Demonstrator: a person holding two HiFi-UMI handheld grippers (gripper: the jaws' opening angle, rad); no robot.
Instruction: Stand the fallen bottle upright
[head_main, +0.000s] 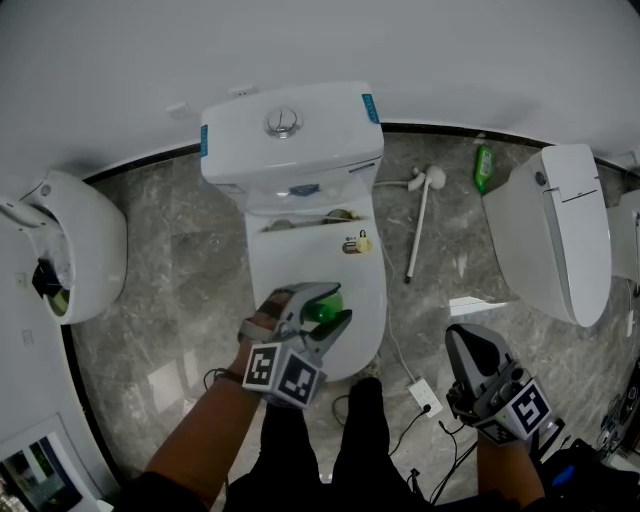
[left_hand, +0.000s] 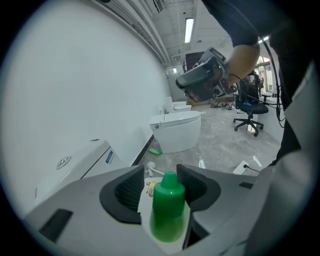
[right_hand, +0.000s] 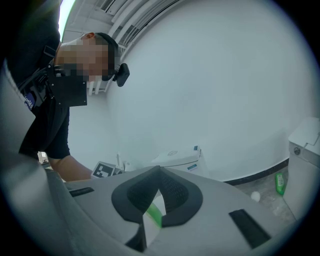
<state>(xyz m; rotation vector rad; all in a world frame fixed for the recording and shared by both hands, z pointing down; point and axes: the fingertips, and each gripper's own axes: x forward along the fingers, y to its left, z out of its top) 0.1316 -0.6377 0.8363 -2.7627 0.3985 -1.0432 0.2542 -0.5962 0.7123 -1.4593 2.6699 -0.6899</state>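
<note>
Left tongs (head_main: 342, 303) straddle upright green bottle (head_main: 322, 308) on toilet lid (head_main: 300, 262).

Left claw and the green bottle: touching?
Cannot tell. Left gripper view: green bottle stands between the pads of the left claw. There is a gap at one pad; the other overlaps the bottle.

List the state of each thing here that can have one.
green bottle: upright on the lid, between open jaws.
left gripper: open, pads clear of the green bottle.
right gripper: shut, holding nothing.
toilet lid: down.
toilet brush: lying on the floor.
</note>
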